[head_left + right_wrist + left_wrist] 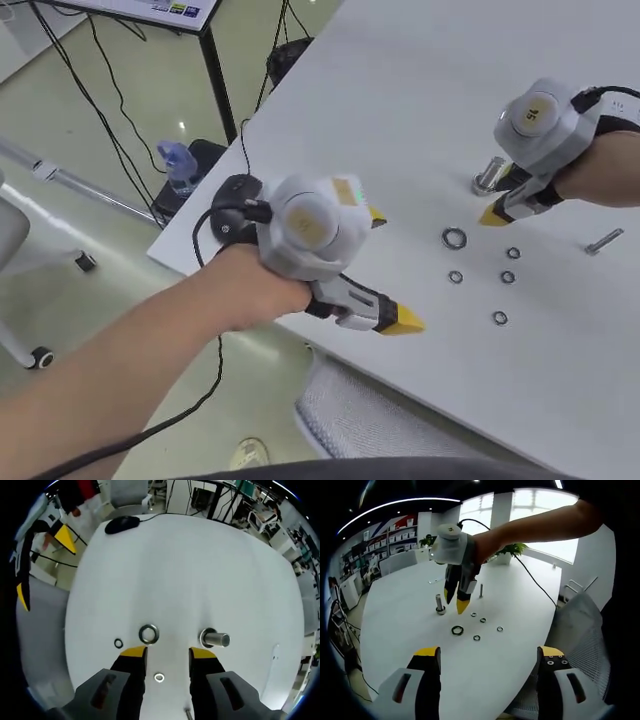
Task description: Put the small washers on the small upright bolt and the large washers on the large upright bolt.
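Steel washers lay loose on the white table (420,90), none on a bolt as far as could be seen: one large washer (148,634), with four small washers (508,277) scattered near it. The large bolt (215,639) stood upright beside the large washer; the small bolt (481,590) stood farther off. The right gripper (167,654) hovered low over the table, jaws apart and empty, with one small washer under the gap and the large washer just ahead of one jaw. The left gripper (489,651) hung near the table edge, jaws wide apart, empty.

Risks, judged:
- thin flat washers could skid or flip under closing jaws
- with both sizes so close to the right jaws, the wrong one could be taken
- a sideways knock could topple the large bolt
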Motion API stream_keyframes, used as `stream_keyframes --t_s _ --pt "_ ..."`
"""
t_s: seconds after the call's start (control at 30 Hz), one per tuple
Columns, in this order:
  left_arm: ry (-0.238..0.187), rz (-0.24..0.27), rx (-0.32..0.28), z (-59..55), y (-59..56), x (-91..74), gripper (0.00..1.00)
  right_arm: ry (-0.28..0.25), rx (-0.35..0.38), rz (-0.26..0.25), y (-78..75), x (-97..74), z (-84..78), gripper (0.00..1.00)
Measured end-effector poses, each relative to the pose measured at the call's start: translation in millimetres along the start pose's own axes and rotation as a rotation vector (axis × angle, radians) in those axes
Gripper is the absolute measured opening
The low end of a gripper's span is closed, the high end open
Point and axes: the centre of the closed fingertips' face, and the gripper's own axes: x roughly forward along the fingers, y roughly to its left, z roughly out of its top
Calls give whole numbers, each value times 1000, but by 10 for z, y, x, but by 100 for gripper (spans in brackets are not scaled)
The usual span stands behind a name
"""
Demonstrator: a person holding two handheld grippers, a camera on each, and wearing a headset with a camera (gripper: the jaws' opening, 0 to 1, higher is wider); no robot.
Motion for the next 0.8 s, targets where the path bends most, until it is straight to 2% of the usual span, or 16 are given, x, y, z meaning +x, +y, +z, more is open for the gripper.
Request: stream_keyframes --t_s 0.1,0.23,0.47,0.8 --pt "7 -1 3 -14 2 9 78 0 -4 8 63 27 19 34" --pt "9 -4 12 -12 -8 9 78 -14 0 23 54 69 67 34" --pt "12 -5 18 -32 -41 2 78 -9 9 41 214 183 75 35" --pt "17 -4 12 -74 -44 -2 77 -18 24 32 233 321 81 35"
